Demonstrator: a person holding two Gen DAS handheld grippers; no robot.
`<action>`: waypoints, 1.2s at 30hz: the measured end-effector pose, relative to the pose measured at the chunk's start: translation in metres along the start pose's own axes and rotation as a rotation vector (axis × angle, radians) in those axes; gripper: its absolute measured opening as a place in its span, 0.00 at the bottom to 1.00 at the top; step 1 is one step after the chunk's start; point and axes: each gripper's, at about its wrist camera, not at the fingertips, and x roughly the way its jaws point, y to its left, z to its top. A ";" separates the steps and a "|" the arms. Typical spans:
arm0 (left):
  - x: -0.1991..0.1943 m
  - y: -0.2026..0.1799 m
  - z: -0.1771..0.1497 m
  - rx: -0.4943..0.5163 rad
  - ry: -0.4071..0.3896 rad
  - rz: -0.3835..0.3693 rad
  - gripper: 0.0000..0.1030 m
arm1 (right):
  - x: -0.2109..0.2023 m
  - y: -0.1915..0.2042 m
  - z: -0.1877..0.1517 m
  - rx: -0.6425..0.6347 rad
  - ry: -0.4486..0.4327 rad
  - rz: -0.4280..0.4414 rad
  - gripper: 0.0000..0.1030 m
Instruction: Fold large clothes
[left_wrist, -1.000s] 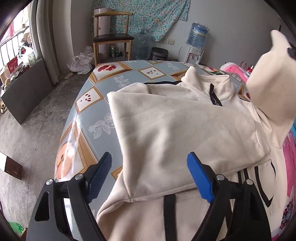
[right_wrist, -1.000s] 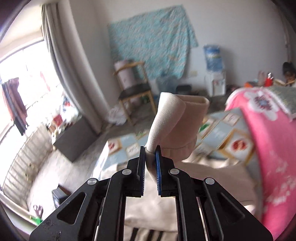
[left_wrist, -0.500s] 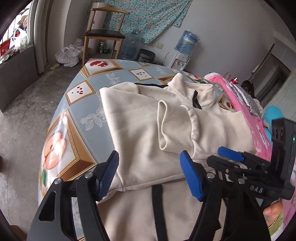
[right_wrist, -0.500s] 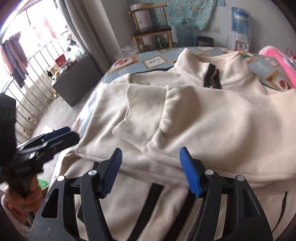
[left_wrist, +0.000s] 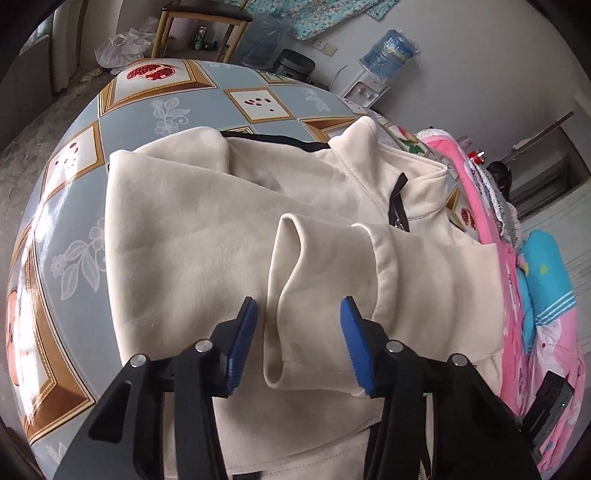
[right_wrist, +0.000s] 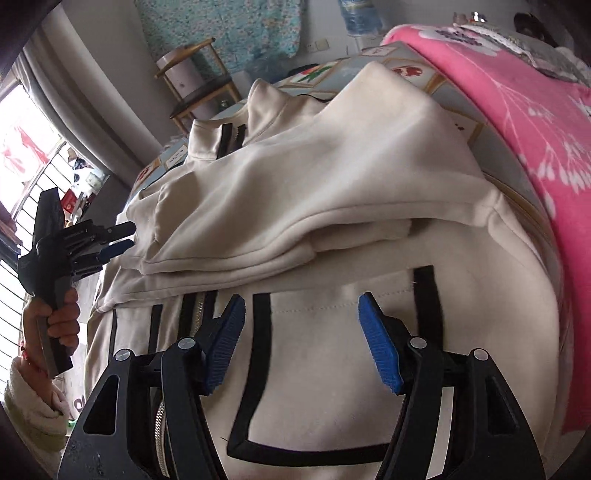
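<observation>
- A cream fleece jacket with black trim and a zip collar (left_wrist: 207, 236) lies across the middle of the left wrist view, spread on a table covered in a blue-grey oilcloth with gold-framed fruit pictures (left_wrist: 155, 107).
- Both sleeves are folded in over the jacket's chest; the cuff of one sleeve (left_wrist: 314, 295) sits at centre frame, just above the tool.
- The left gripper (left_wrist: 299, 343), black with blue ribbed pads, fills the lower middle of that view, its fingers spread wide on either side of the cuff and holding nothing.
- In the right wrist view the right gripper (right_wrist: 301, 339) occupies the lower centre, spread wide over the jacket's lower front panel, where black stripes run down; nothing is between its pads.
- At the left edge of that view the person's hand (right_wrist: 55, 317) grips the other tool's handle.
- A pink floral blanket (right_wrist: 535, 122) fills the upper right of the right wrist view.
- A wooden chair (left_wrist: 199, 22) stands at the top of the left wrist view, a water dispenser with a blue bottle (left_wrist: 384, 62) at upper right.
</observation>
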 end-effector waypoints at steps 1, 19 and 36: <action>0.002 -0.001 0.000 0.003 0.002 0.019 0.40 | 0.001 -0.003 -0.002 0.003 -0.002 -0.001 0.61; 0.009 0.004 0.016 -0.073 -0.011 0.068 0.03 | -0.001 -0.012 -0.016 0.019 -0.018 0.012 0.59; -0.063 0.054 -0.004 -0.136 -0.063 0.103 0.02 | -0.001 -0.014 -0.016 -0.010 -0.028 -0.020 0.58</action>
